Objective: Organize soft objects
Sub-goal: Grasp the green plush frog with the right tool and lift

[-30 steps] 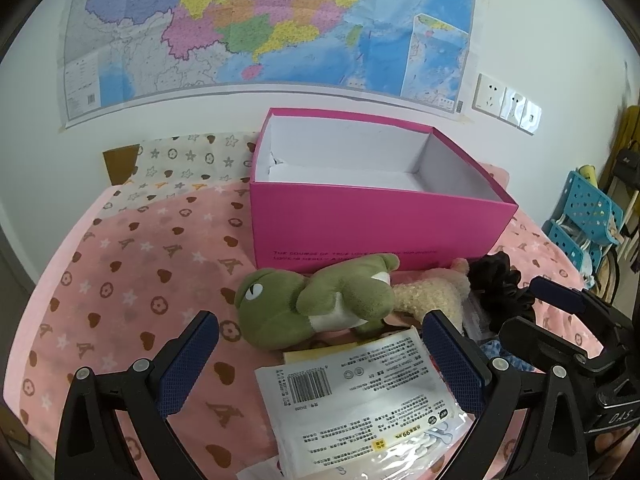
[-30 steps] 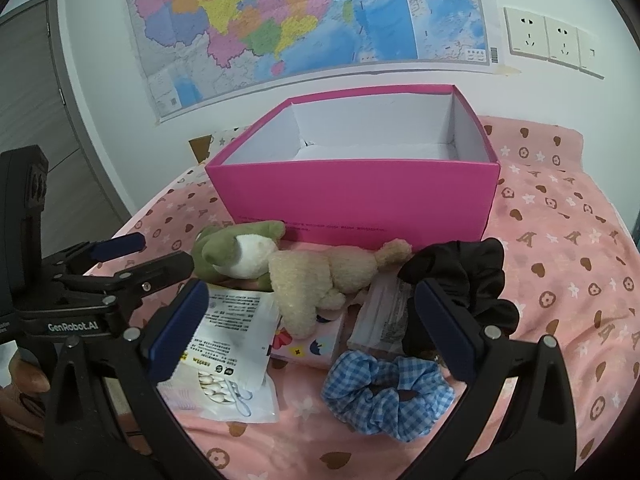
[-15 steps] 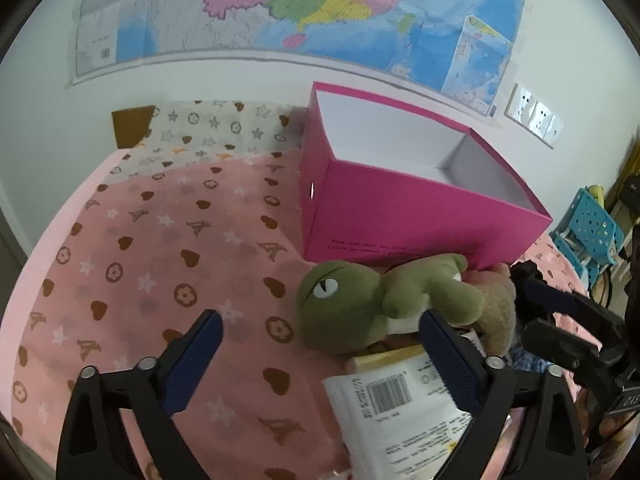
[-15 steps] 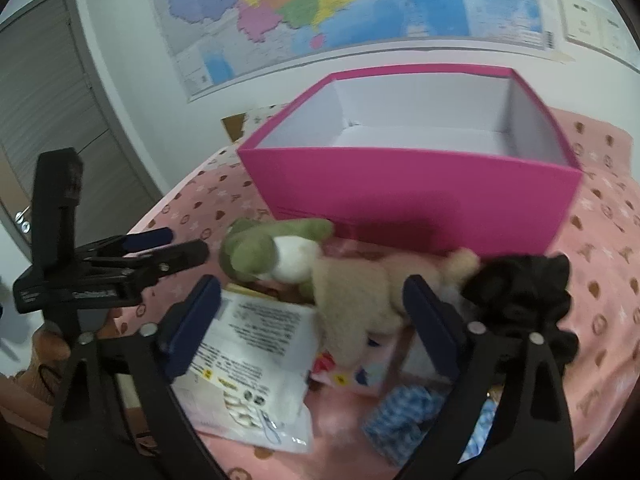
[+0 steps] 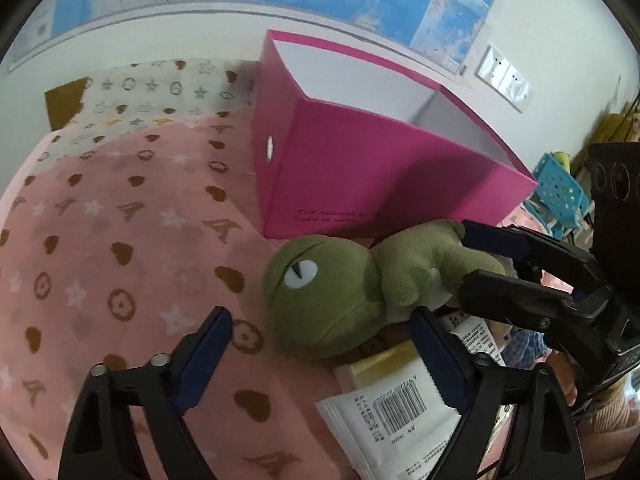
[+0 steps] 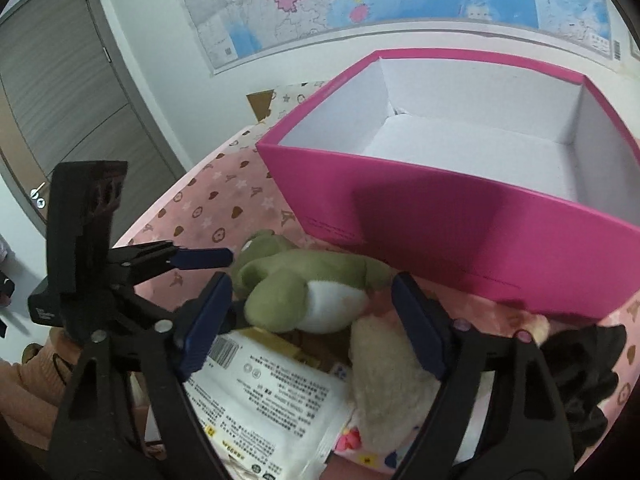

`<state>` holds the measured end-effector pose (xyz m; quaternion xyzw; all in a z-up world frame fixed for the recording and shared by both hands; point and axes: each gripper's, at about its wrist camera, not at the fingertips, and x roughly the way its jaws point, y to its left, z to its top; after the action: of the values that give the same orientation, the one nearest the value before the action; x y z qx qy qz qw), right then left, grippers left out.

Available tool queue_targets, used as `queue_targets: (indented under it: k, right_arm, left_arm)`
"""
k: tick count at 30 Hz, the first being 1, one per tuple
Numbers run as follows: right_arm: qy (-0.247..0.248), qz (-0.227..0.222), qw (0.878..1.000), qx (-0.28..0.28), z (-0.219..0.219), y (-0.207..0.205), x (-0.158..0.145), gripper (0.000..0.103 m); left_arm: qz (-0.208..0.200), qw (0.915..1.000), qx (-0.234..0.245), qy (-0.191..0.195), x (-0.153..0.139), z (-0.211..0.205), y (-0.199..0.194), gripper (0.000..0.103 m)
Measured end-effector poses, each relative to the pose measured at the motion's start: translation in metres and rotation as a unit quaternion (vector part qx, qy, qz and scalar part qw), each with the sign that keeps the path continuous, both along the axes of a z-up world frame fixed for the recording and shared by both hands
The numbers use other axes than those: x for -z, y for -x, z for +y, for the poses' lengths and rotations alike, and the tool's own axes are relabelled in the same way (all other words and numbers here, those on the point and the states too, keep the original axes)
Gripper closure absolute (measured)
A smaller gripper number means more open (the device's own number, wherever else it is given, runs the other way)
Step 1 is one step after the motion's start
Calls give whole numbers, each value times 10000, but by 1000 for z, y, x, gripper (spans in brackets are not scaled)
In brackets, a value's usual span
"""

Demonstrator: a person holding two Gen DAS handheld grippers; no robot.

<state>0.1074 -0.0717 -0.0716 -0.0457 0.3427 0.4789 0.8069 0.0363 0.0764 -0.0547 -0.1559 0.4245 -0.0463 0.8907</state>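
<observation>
Pink blanket with brown hearts and stars (image 5: 120,240) covers the work surface; map on the wall behind.

Left wrist view: left gripper (image 5: 320,360) fingers wide apart, holding nothing. Green plush frog with a white belly (image 5: 340,292) lies just past the fingertips, head toward the camera, touching the near wall of the open magenta cardboard box (image 5: 360,176). Right gripper (image 5: 480,256) comes in from the right, fingers straddling the frog's rear. White wipes pack with a barcode (image 5: 392,416) sits near right.

Right wrist view: right gripper fingers wide, frog body between them, not clamped. Box interior bare white. Cream plush toy (image 6: 388,376) near, black scrunchie (image 6: 580,376) far right, wipes pack near left.

Progress: looks like nothing boxed yet. Frog grasp pending; every soft item left to move.
</observation>
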Motion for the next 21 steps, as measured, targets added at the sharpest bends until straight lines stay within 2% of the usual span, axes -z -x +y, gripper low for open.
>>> queue_targets:
  k: [1,3,10,17,21]
  right_arm:
    - [50,-32,10000,52,0,-1,1,35]
    - [26,30,10000,41,-1,-4,2,40]
    - [-162,-75,9998,-29,-7,3,-8,43]
    - [-533,-423,9976,-95,-25,16,-49,43]
    - [-852,-623,9944,-40,-38,12,-77,43]
  left_arm:
    - [25,9999,108,131,1,0,-2,25]
    - [10,9999,100,71,0,-2,-3,27]
    - [-217,9997,41,68,-20,-3,7,30]
    - [-829,9963,110,-195,-70,-14,20,30]
    - [-1260,9904,198,-525,-107,-24,13,30]
